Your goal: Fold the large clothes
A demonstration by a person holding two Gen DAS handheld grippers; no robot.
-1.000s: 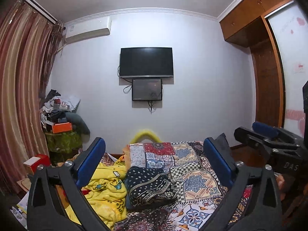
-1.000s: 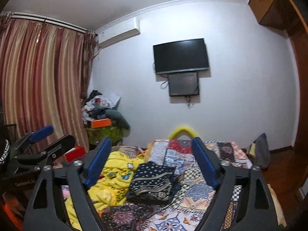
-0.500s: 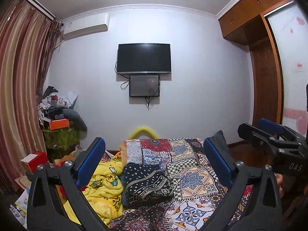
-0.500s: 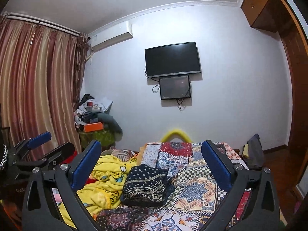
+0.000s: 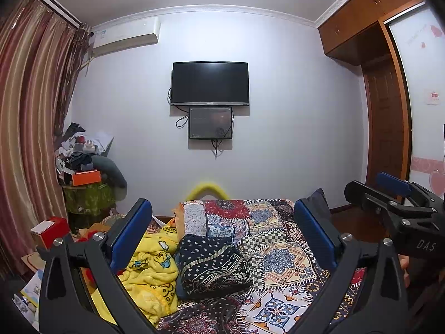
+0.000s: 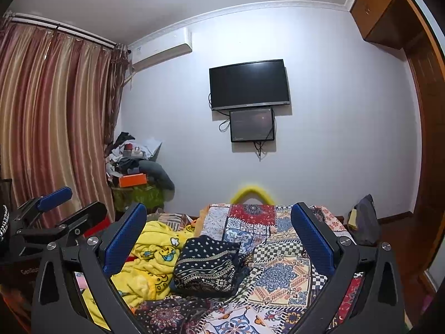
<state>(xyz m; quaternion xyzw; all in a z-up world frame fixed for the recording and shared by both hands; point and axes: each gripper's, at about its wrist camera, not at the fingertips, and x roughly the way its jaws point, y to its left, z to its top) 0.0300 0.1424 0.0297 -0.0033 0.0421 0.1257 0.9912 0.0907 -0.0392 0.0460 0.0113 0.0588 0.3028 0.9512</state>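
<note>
A folded dark navy garment with white patterns [image 5: 214, 264] [image 6: 208, 264] lies on the patchwork bedspread [image 5: 278, 253] [image 6: 281, 275]. A crumpled yellow cartoon blanket [image 5: 153, 270] [image 6: 150, 253] lies against its left side. My left gripper [image 5: 221, 214] hovers level over the near end of the bed, open, with nothing between its blue pads. My right gripper [image 6: 218, 214] hangs beside it, open wide and holding nothing. Each gripper shows at the edge of the other's view: the right gripper [image 5: 389, 192] and the left gripper [image 6: 64, 203].
A striped curtain [image 5: 30, 139] covers the left wall, with a cluttered stand and an orange box [image 5: 86, 178] beside it. A TV [image 5: 210, 83] hangs on the far wall. A wooden wardrobe [image 5: 383, 139] stands on the right. A dark bag [image 6: 364, 220] sits at the bed's right edge.
The right gripper's jaws spread wider and its view swung slightly, shifting the TV to the left. The left gripper barely moved. The clothes lie as before.
</note>
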